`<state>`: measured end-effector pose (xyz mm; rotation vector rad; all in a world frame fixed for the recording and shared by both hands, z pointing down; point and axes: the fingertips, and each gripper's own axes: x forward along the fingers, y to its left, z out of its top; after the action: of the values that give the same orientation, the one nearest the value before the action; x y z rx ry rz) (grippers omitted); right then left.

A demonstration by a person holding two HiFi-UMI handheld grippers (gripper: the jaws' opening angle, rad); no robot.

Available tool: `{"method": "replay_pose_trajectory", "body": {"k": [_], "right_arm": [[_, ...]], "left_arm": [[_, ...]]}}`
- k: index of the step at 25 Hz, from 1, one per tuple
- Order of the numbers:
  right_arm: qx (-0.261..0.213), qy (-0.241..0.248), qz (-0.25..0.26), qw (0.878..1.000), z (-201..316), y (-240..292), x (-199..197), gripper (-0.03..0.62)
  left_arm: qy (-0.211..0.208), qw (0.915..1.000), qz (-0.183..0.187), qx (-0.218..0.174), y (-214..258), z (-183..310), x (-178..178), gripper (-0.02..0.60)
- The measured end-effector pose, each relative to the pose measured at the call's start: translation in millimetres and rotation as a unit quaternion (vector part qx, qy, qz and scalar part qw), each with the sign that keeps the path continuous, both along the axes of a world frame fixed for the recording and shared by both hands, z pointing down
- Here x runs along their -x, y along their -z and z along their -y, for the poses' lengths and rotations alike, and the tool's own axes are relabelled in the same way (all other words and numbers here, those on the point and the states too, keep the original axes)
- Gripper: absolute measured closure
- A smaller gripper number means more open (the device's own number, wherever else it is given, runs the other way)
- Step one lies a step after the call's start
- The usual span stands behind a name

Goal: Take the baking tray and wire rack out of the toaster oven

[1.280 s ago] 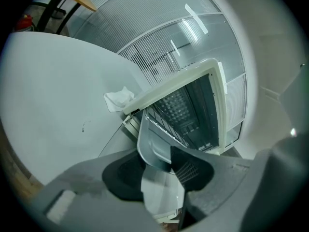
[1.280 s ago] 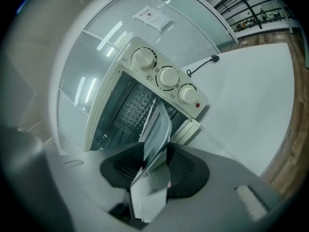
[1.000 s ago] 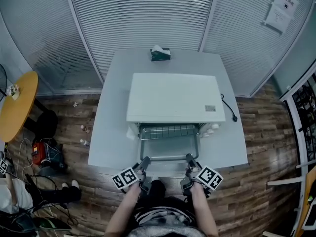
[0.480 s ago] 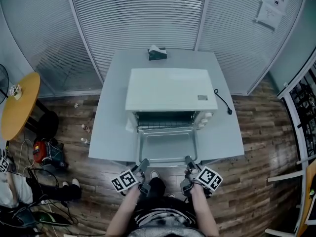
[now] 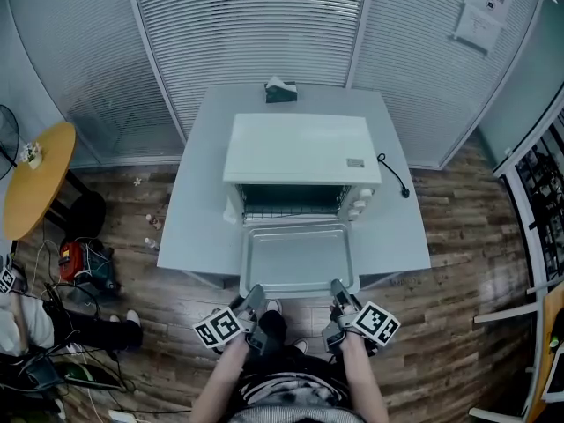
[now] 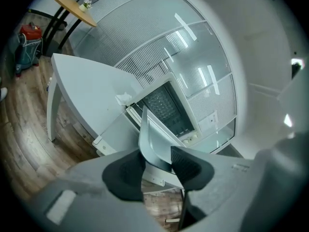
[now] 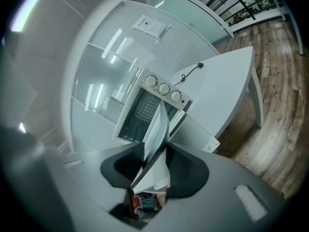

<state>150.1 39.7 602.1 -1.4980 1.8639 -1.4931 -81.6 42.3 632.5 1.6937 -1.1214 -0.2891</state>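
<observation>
1. The left hand-held gripper (image 5: 254, 294) is being kept clamped on the near left corner of the baking tray (image 5: 298, 258). In the left gripper view its rim is being pinched between both pads, the jaws parted only by that rim. The left forearm is being held forward from the body, the gripper pointing ahead and slightly down.
2. The tray is being carried in front of the toaster oven (image 5: 300, 152), which is standing mid-counter (image 5: 198, 236). Its near edge is overhanging the counter's front edge and its far edge is lying at the oven's mouth. Whether it is fully clear cannot be told.
3. The wire rack (image 5: 291, 211) is being left inside the oven, untouched.
4. The right hand-held gripper (image 5: 337, 289) is being kept clamped on the tray's near right corner, rim between the pads. The right forearm is being held parallel to the left, at the same slight downward pitch.
5. The step in hand is being judged as the tray's removal. Next, the tray is probably needing to be set down level on the counter and both grips released before the rack is fetched.
</observation>
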Motion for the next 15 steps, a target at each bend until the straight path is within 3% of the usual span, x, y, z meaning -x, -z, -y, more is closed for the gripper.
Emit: {"method": "replay_pose_trajectory", "body": {"k": [15], "right_arm": [[-0.068, 0.01, 0.025, 0.997, 17, 83, 7, 0.45]], "left_arm": [[0.019, 0.9957, -0.006, -0.09, 88, 17, 7, 0.411]]}}
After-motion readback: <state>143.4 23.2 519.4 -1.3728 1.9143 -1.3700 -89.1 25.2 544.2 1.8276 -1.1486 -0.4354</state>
